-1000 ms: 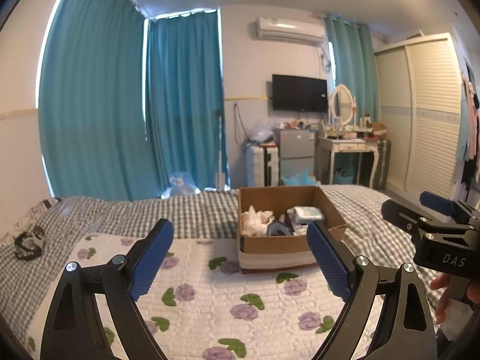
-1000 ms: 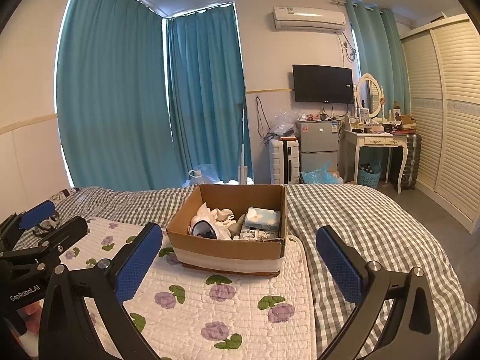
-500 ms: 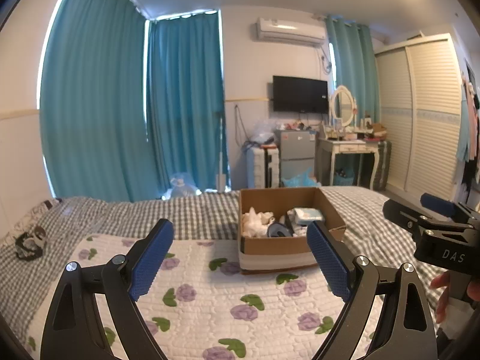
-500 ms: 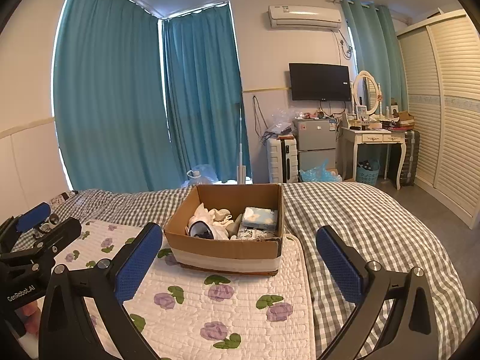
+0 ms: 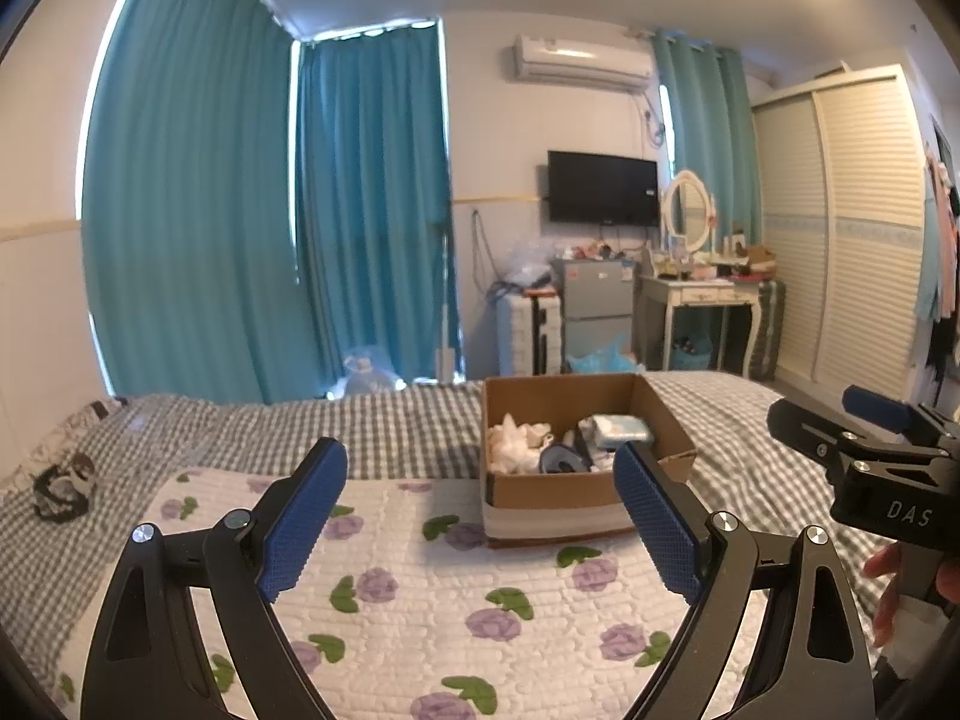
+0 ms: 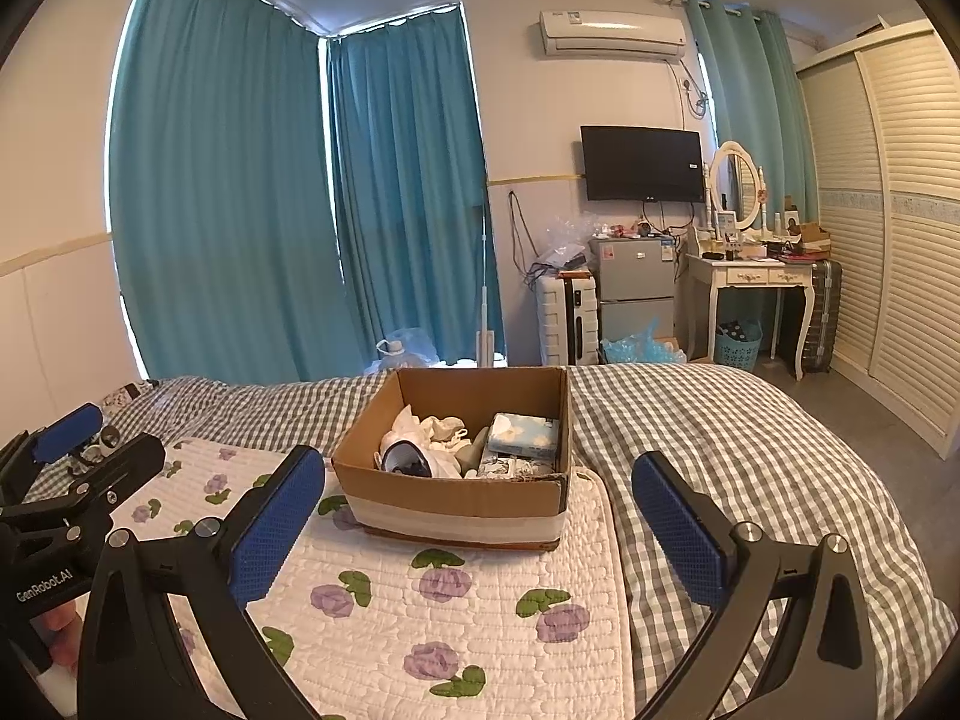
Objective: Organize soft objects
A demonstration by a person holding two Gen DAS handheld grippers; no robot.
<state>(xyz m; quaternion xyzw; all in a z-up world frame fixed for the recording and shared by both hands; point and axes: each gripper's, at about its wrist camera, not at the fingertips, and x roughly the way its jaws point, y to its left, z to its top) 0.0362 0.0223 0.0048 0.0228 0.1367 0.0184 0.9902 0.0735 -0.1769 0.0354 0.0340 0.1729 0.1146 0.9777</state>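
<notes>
Teal curtains [image 6: 252, 192] fill the far left wall, and below them the grey checked bedspread [image 6: 738, 450] runs wide across the frame. Over on the left the left gripper [image 5: 480, 516] hangs with jaws spread wide, nothing between its blue pads, above the white quilted mat [image 5: 432, 594] with purple flowers; plenty of bare mat lies ahead of it. Moving right, the cardboard box [image 6: 462, 498] sits at the mat's far right corner, its soft objects [image 6: 432, 438] heaped inside: white cloth, a dark rounded piece, a pale blue packet. The right gripper [image 6: 480, 528] is likewise gaping and empty, the box straight ahead of it. Only the left view catches a small dark bundle [image 5: 63, 486] lying near the bed's left edge; only the right view opens onto bare checked cover and floor [image 6: 870, 420] beside the wardrobe [image 6: 900, 228].
</notes>
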